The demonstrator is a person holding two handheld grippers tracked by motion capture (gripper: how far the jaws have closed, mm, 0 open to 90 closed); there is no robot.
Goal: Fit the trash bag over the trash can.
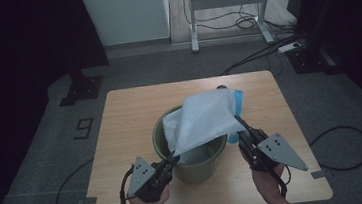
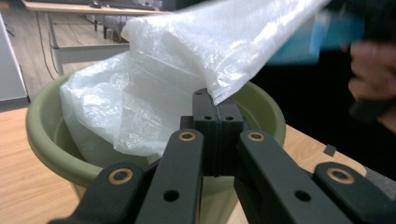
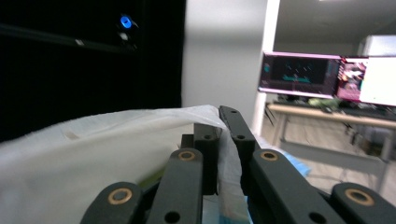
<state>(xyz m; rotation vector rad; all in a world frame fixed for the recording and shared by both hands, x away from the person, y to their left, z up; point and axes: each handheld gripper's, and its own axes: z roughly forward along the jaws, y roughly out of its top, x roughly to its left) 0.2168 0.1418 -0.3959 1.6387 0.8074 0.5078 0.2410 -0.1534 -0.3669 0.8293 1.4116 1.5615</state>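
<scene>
The white plastic bag (image 1: pixel 201 120) is stretched over the green bucket (image 1: pixel 195 167) in the middle of the wooden table (image 1: pixel 125 117), part of it sagging inside the bucket, part lifted above the rim. Your left gripper (image 1: pixel 173 159) holds its near edge at the bucket's rim, jaws pressed together on the film. Your right gripper (image 1: pixel 239 122) pinches the bag's raised right corner, with plastic draped between and over its jaws. A blue pack (image 1: pixel 239 99) lies just behind the bag.
</scene>
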